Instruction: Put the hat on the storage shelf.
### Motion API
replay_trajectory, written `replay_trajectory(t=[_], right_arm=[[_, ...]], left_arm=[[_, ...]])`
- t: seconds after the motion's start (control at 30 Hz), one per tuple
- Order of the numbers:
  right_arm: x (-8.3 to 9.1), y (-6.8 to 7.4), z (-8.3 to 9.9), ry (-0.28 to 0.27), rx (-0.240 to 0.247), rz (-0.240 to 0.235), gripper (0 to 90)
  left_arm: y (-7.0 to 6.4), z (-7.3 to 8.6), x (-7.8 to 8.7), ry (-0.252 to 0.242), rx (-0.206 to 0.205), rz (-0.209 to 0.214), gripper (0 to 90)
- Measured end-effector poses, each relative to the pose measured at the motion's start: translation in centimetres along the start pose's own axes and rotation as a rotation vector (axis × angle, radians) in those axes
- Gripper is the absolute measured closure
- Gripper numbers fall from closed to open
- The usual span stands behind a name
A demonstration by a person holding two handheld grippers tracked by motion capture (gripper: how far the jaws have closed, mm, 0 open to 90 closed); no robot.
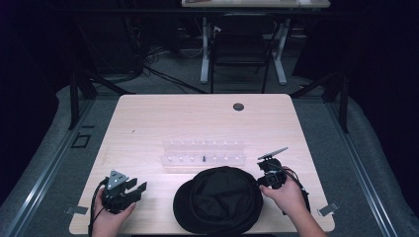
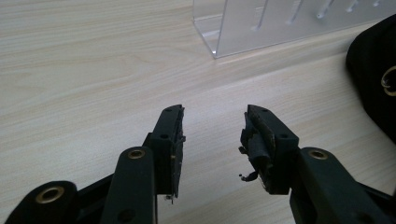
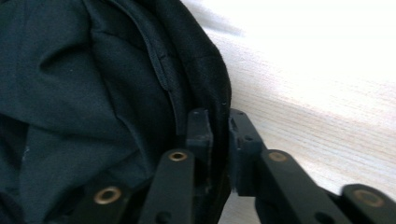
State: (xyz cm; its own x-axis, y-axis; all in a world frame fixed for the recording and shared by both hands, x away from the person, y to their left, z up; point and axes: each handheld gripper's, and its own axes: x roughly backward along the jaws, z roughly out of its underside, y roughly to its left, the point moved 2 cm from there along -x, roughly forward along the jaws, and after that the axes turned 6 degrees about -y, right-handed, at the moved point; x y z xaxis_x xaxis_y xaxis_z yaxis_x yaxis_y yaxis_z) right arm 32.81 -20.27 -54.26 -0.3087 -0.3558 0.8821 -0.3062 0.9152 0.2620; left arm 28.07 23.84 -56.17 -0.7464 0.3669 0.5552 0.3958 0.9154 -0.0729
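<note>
High view has the black cap [image 1: 220, 200] sitting at the bottom centre of the frame, on the near edge of the wooden bench [image 1: 148, 118], opening facing up. Right hand-held gripper [image 1: 267, 178] is at the cap's right rim, and the right gripper view makes it clear: jaws pinched closed on the rim fabric [image 3: 219, 107], one jaw inside the cap, one outside. Left hand-held gripper [image 1: 133, 189] is down in the lower left of the frame, well apart from the cap, jaws spread wide with nothing between them, just bare bench under it. A clear acrylic rack [image 1: 203, 153] sits mid-frame just behind the cap; its corner pokes into the top of the left gripper view.
</note>
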Motion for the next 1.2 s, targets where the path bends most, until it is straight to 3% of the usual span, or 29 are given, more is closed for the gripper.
replay_trajectory(t=[0.07, 0.3, 0.5, 0.63, 0.67, 0.77, 0.83, 0.97, 1.0, 1.07, 1.1, 1.13, 1.2], right_arm=[[0.2, -0.1, 0.0, 0.001, -0.011, -0.017, 86.2], [0.9, -0.6, 0.2, 0.005, -0.044, -0.038, 87.5], [1.9, -1.4, 0.6, 0.016, -0.063, 0.007, 87.5], [2.3, -2.1, 0.9, 0.066, -0.086, -0.004, 87.0], [2.2, -2.2, 1.0, 0.106, -0.095, -0.006, 86.4], [1.9, -2.3, 1.1, 0.12, -0.112, -0.011, 85.1], [1.7, -2.5, 1.1, 0.155, -0.099, -0.011, 83.1], [1.2, -2.6, 0.8, 0.158, -0.126, -0.017, 81.5], [1.2, -2.9, 0.6, 0.194, -0.118, -0.02, 80.9], [1.1, -3.1, 0.6, 0.202, -0.111, -0.021, 80.9], [0.7, -2.9, 0.7, 0.158, -0.156, -0.034, 80.8], [0.7, -3.1, 0.6, 0.192, -0.136, -0.036, 80.9], [0.4, -3.3, 0.5, 0.207, -0.136, -0.046, 82.2]], left_arm=[[0.0, 0.0, 0.0, 0.004, -0.001, 0.0, 57.2], [0.0, 0.0, 0.0, 0.003, 0.002, -0.005, 57.2], [0.0, 0.1, -0.1, 0.001, 0.0, -0.007, 57.2], [-0.1, 0.1, -0.1, 0.007, -0.006, -0.004, 57.2], [-0.2, 0.1, -0.2, 0.005, -0.006, -0.005, 57.2], [-0.2, 0.1, -0.2, 0.009, -0.007, -0.003, 57.2], [-0.2, 0.1, -0.2, 0.009, -0.008, -0.001, 57.2], [-0.3, 0.2, -0.2, 0.013, -0.008, 0.001, 57.2], [-0.3, 0.2, -0.3, 0.013, -0.009, 0.002, 57.2], [-0.3, 0.2, -0.3, 0.013, -0.009, 0.003, 57.2], [-0.3, 0.2, -0.3, 0.013, -0.008, 0.003, 57.1], [-0.3, 0.2, -0.3, 0.014, -0.008, 0.004, 57.1], [-0.3, 0.2, -0.3, 0.013, -0.012, 0.003, 57.1]])
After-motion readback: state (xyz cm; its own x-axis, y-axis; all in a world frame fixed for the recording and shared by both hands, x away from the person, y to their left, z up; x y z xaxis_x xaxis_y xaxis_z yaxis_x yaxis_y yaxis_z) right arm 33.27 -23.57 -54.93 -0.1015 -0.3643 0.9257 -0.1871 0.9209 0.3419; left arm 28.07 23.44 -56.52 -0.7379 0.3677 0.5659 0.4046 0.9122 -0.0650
